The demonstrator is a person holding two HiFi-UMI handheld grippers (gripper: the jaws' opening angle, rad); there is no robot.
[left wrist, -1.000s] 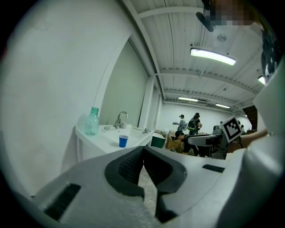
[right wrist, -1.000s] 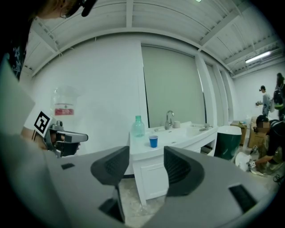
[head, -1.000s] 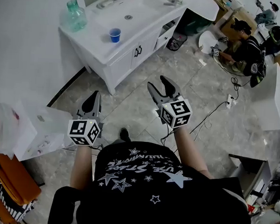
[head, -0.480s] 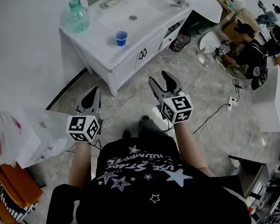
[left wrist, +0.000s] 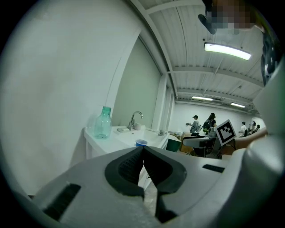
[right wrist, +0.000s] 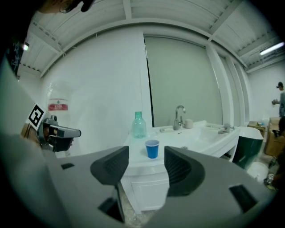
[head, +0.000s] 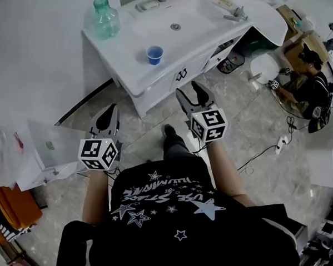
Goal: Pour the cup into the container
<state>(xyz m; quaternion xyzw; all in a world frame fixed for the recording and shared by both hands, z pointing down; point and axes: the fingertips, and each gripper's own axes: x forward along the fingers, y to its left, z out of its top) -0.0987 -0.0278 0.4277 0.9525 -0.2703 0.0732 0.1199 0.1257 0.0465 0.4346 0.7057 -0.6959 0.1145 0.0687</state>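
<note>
So the blue cup [head: 154, 54] sits upright on the white surface [head: 128, 72], just left of the sink [head: 172, 21] and near the front edge. The green bottle [head: 105, 18] stands further left of the sink, by the wall [head: 37, 50], well apart from the cup. Both claws hang over the floor [head: 147, 128] in front of the sink, touching nothing. The left claw [head: 111, 111] is clenched tight on nothing. The right claw [head: 186, 90] is released and empty, with the cup showing through its gap, far ahead.
</note>
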